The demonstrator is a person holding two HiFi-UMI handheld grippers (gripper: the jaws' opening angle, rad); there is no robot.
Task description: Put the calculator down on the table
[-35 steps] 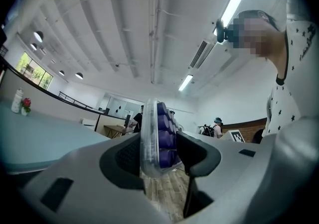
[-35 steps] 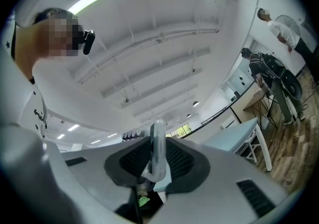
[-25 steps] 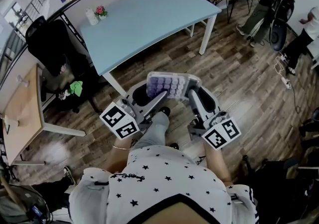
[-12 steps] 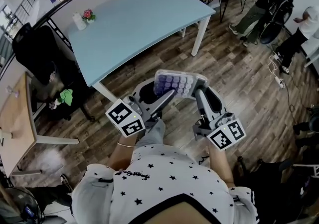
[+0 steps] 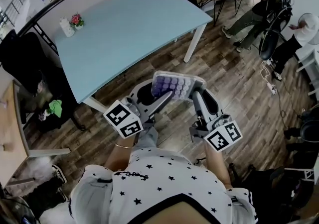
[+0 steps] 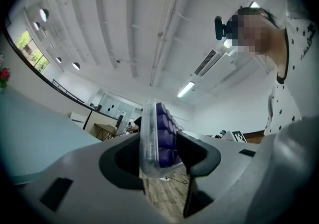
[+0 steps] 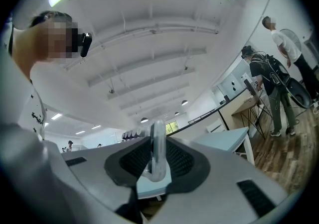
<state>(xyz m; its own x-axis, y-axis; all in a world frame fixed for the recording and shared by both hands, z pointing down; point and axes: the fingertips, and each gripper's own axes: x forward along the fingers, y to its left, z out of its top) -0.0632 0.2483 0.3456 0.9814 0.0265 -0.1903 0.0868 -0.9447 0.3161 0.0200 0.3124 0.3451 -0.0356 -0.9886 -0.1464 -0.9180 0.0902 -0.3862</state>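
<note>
The calculator [image 5: 172, 85], clear-cased with purple keys, hangs above the wooden floor, gripped from both sides. My left gripper [image 5: 162, 97] is shut on its left end and my right gripper [image 5: 194, 93] on its right end. In the left gripper view the calculator [image 6: 155, 138] stands edge-on between the dark pads of the left gripper [image 6: 160, 154]. The right gripper view shows its clear edge [image 7: 157, 152] pinched in the right gripper [image 7: 155, 166]. The light blue table [image 5: 124, 24] lies ahead and to the left, its near corner just beyond the grippers.
A small flower pot [image 5: 76, 20] and a white item [image 5: 65, 27] stand at the table's far left. A black chair [image 5: 25, 66] and a wooden desk [image 5: 7, 133] are on the left. People [image 5: 259, 4] stand at the upper right, with cables [image 5: 269, 81] on the floor.
The blue table has drawn nearer and slid left in the head view. Both grippers have kept their hold and carried the calculator along.
</note>
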